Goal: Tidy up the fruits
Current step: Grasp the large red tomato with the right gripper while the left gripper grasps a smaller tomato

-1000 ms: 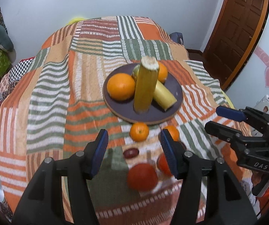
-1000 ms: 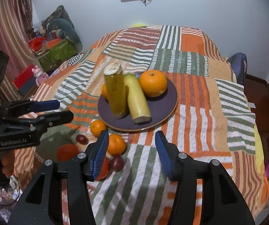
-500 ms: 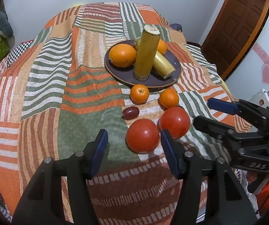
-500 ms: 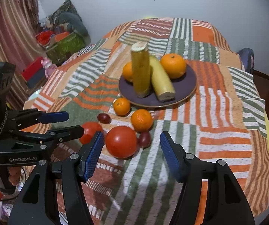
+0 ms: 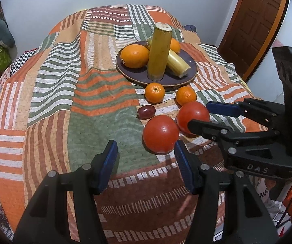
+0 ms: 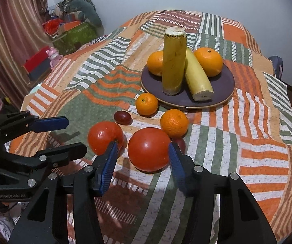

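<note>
A dark plate (image 5: 188,72) (image 6: 225,85) on the patchwork cloth holds two oranges (image 5: 134,56) (image 6: 209,61) and two yellow banana pieces, one upright (image 5: 159,50) (image 6: 173,59). In front lie two mandarins (image 5: 154,92) (image 6: 174,123), two dark grapes (image 5: 146,111) (image 6: 122,117) and two tomatoes. My left gripper (image 5: 146,156) is open, just short of the near tomato (image 5: 160,133). My right gripper (image 6: 143,159) is open, its pads either side of the other tomato (image 6: 149,148), not closed on it.
The striped patchwork cloth (image 5: 64,81) covers the whole table and falls off at the near edge. Boxes and toys (image 6: 72,32) sit on the floor at the left. A brown door (image 5: 253,26) stands at the right.
Both grippers have moved forward towards the tomatoes. The right gripper's pads now flank one tomato. No fruit has moved.
</note>
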Tool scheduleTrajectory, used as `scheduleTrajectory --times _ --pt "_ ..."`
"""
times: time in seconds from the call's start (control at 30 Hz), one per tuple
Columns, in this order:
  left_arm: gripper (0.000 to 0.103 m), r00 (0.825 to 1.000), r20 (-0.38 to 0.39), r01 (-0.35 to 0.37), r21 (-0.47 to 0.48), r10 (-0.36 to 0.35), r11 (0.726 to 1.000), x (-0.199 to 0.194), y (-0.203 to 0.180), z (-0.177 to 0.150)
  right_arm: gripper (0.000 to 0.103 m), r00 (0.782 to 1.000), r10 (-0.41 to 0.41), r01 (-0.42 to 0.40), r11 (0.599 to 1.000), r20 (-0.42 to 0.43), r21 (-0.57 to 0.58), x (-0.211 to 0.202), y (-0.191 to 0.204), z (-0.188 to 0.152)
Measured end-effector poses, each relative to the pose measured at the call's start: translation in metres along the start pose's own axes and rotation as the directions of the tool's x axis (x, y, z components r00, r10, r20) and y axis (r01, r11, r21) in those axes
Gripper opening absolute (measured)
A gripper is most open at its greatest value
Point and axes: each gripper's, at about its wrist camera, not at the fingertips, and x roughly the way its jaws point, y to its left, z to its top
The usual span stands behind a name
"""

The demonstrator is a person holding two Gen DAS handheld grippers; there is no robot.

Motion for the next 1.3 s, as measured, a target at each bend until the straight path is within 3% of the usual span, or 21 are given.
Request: scheduleTrajectory --times 0.2,0.33,0.63,0.9,0.97,1.03,1.17,1.3 --pt "0.058 1.0 -0.002 -0.005 0.001 0.005 1.0 0.004 0.0 0.0 0.048 0.999 0.003 -0.002 1.0 -0.04 0.025 0.011 -0.008 -0.001" --pt "0.07 1.0 0.006 -0.002 -0.031 0.002 1.0 0.008 0.003 0.002 0.048 0.999 0.016 -0.016 1.0 -0.04 0.012 0.013 -0.005 -0.002" --pt "0.07 1.0 -0.009 0.016 0.01 -0.016 1.0 0.018 -0.01 0.012 0.045 0.999 0.039 -0.039 0.998 -0.005 0.052 -0.002 -0.018 -0.004" --pt "0.069 0.998 -0.059 0.032 0.003 -0.032 0.999 0.042 -0.021 0.016 0.045 1.0 -0.003 0.001 0.997 0.031 0.078 -0.019 -0.036 -0.004" --pt "0.067 0.998 -0.055 0.022 0.016 -0.021 1.0 0.045 -0.025 0.016 0.045 0.999 -0.013 0.01 0.996 0.035 0.089 -0.021 -0.042 -0.004" --pt "0.057 0.998 -0.057 0.008 0.028 -0.006 1.0 0.048 -0.027 0.017 0.045 0.999 -0.016 0.012 0.995 0.037 0.101 -0.022 -0.047 -0.005" --pt "0.046 0.998 -0.058 -0.016 0.033 0.018 0.999 0.052 -0.024 0.017 0.045 0.999 -0.017 0.012 0.993 0.041 0.115 -0.024 -0.054 -0.005" --pt "0.045 0.998 -0.057 0.0 0.029 0.002 1.0 0.048 -0.021 0.018 0.045 0.999 -0.019 0.013 0.993 0.049 0.114 -0.027 -0.057 -0.004"
